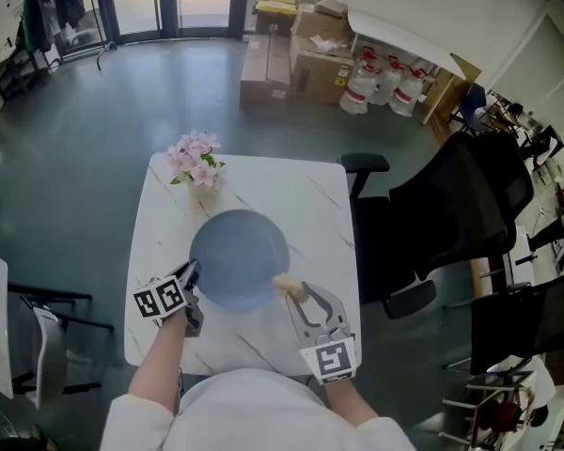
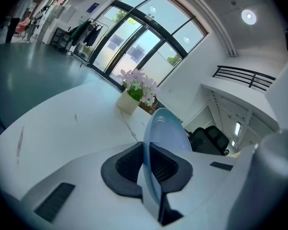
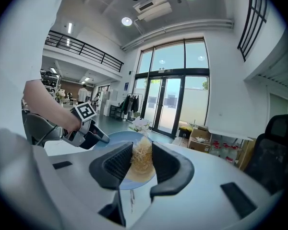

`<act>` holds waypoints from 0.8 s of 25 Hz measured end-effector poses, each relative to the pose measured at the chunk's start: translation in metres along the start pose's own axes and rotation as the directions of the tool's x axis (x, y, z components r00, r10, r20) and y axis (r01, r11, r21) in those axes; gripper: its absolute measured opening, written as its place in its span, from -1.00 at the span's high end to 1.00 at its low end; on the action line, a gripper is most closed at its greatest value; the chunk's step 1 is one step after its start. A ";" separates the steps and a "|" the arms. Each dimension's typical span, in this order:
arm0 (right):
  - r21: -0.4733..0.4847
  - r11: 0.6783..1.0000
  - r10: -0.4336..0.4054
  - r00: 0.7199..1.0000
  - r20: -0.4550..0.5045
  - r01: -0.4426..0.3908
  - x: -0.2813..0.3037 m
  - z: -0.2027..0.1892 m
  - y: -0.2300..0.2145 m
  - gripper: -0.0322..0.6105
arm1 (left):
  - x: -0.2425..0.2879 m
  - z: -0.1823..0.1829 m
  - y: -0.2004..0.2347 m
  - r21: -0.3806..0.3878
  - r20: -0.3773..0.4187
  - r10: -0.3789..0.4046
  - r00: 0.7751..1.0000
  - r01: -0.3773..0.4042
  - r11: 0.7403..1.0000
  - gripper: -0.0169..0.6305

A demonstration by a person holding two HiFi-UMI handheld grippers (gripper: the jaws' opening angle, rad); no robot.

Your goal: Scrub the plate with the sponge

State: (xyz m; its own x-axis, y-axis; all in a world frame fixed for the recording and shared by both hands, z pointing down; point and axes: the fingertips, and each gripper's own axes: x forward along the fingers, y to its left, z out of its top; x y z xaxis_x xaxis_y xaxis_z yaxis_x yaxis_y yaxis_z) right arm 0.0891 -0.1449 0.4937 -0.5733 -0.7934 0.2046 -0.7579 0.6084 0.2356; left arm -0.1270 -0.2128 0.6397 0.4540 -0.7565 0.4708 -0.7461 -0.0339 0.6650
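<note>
Plate [image 1: 237, 256], round and pale blue, is lying over the middle of a white marble-look table [image 1: 263, 191], which is filling most of the space ahead of both sets of jaws. An office chair [image 1: 451, 219] is standing just off the table's edge, out beyond the right jaws' side.

The left gripper [image 2: 149, 162] is pinching the plate by its rim: the thin edge is running straight down between the two dark pads, which are pressing in on it from either side, and the rest of the disc is stretching away ahead of the jaws. Whether the plate is resting on the table or being held a little clear of it is hard to tell.

The right gripper [image 3: 141, 152] is closing its jaws on the sponge [image 3: 141, 159], a straw-coloured, fibrous tuft that is filling the gap between the pads and sticking out past their tips. That tuft is sitting at the plate's edge opposite the left jaws and appears to be touching it.

Beyond the plate, straight ahead of the left jaws, pink flowers [image 2: 139, 83] are standing in a small pale pot [image 2: 128, 102] on the table.
</note>
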 end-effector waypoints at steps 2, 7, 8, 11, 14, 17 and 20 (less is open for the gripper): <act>0.008 1.000 -0.011 1.000 -0.007 0.011 -0.003 -0.002 -0.002 0.48 | 0.006 -0.005 0.007 -0.001 -0.021 0.020 1.000 -0.020 1.000 0.81; 0.003 0.999 -0.034 0.999 -0.026 0.034 -0.008 -0.007 -0.007 0.48 | 0.017 -0.015 0.022 0.006 -0.069 0.061 0.996 -0.061 0.998 0.81; 0.005 0.999 -0.039 0.999 -0.026 0.039 -0.009 -0.007 -0.007 0.48 | 0.019 -0.017 0.024 0.005 -0.076 0.068 0.995 -0.068 0.998 0.81; 0.014 0.999 -0.052 0.998 -0.029 0.052 -0.012 -0.009 -0.010 0.48 | 0.023 -0.020 0.029 0.003 -0.093 0.083 0.992 -0.083 0.997 0.81; 0.020 0.998 -0.063 0.997 -0.039 0.064 -0.014 -0.011 -0.011 0.48 | 0.028 -0.023 0.032 0.004 -0.109 0.093 0.990 -0.093 0.996 0.81; 0.030 0.997 -0.075 0.996 -0.039 0.076 -0.015 -0.012 -0.013 0.48 | 0.034 -0.024 0.037 0.009 -0.124 0.107 0.986 -0.107 0.994 0.82; 0.027 0.996 -0.085 0.996 -0.039 0.086 -0.018 -0.013 -0.014 0.48 | 0.038 -0.026 0.041 0.001 -0.134 0.119 0.984 -0.120 0.993 0.82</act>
State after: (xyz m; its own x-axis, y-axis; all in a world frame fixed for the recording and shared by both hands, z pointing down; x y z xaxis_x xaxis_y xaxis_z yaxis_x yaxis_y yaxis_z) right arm 0.1139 -0.1389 0.4988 -0.4944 -0.8408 0.2205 -0.8126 0.5371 0.2264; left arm -0.1281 -0.2260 0.6995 0.4229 -0.6607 0.6202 -0.7955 0.0571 0.6032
